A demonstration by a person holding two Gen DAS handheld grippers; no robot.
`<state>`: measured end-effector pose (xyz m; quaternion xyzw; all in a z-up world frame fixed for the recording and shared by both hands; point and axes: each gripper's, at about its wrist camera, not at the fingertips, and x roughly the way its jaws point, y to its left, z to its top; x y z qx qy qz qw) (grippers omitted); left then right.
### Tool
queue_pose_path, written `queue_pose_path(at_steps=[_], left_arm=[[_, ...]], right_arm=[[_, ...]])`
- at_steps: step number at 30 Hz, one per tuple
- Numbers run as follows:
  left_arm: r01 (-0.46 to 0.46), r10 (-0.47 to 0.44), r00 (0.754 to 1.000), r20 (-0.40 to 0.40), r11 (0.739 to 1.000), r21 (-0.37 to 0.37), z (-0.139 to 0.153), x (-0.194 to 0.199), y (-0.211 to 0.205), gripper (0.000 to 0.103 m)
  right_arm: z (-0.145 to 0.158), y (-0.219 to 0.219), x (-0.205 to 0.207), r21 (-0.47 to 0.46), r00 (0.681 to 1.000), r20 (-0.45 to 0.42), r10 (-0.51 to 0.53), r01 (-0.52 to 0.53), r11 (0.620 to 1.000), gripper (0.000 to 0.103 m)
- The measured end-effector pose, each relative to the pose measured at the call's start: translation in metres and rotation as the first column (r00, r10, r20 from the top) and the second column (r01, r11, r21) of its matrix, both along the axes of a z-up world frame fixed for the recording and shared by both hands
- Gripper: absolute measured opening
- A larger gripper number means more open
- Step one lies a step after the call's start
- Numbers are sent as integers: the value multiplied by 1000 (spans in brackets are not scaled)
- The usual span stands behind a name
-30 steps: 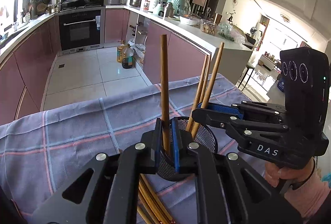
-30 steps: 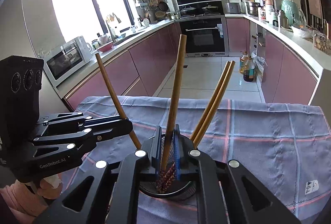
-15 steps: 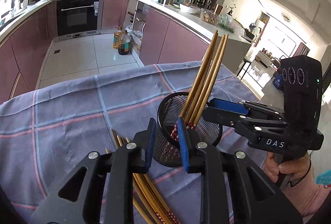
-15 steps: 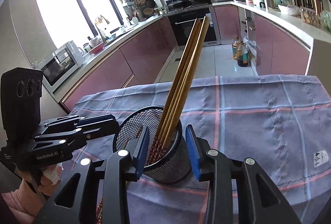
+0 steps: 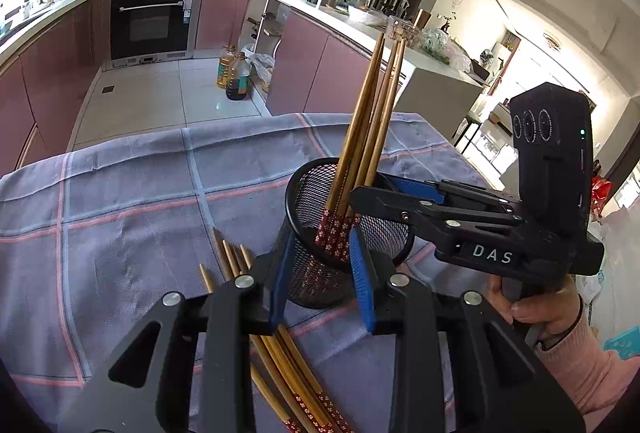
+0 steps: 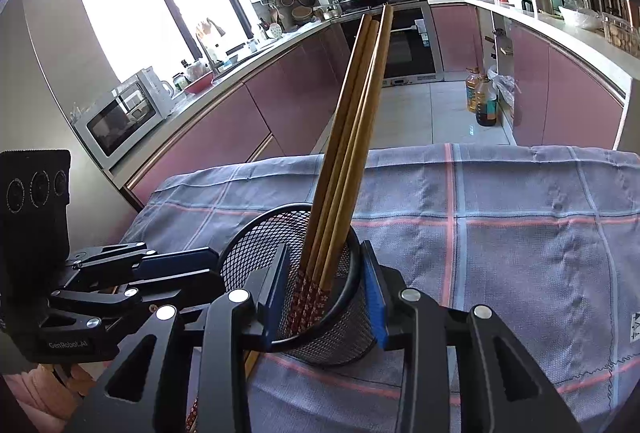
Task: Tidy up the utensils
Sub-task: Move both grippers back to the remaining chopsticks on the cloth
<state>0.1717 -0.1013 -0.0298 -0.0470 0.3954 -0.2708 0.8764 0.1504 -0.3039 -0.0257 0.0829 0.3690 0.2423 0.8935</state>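
Note:
A black mesh cup (image 5: 320, 273) stands on the checked cloth and holds several wooden chopsticks (image 5: 368, 121) that lean to the back right. It also shows in the right wrist view (image 6: 336, 329) with the chopsticks (image 6: 352, 137). More chopsticks (image 5: 280, 361) lie loose on the cloth under my left gripper. My left gripper (image 5: 322, 285) is open and empty, its blue pads either side of the cup's near wall. My right gripper (image 6: 326, 299) is open and empty, its pads either side of the cup; it shows from the side in the left wrist view (image 5: 384, 193).
The blue-grey checked cloth (image 5: 140, 201) covers the table; its far edge drops to a tiled kitchen floor. Oil bottles (image 5: 234, 77) stand on the floor by pink cabinets. A person's hand (image 5: 532, 305) holds the right gripper's handle.
Both grippers let go of a chopstick each into the cup, opened and drew back and lower. The chopsticks in the cup now lean together as one bunch.

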Motion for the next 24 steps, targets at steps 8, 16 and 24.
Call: queue_pose_path(at_steps=[8, 16, 24], left_arm=[[-75, 73, 996, 51, 996, 42, -4, -26, 28, 30], [-69, 79, 995, -58, 984, 164, -59, -40, 35, 35], [-90, 110, 990, -87, 974, 207, -87, -41, 38, 33]], right_arm=[[23, -13, -46, -33, 993, 112, -35, 39, 999, 41], [-15, 24, -79, -39, 995, -1, 102, -102, 994, 41], [-61, 73, -65, -72, 981, -123, 149, -159, 985, 32]])
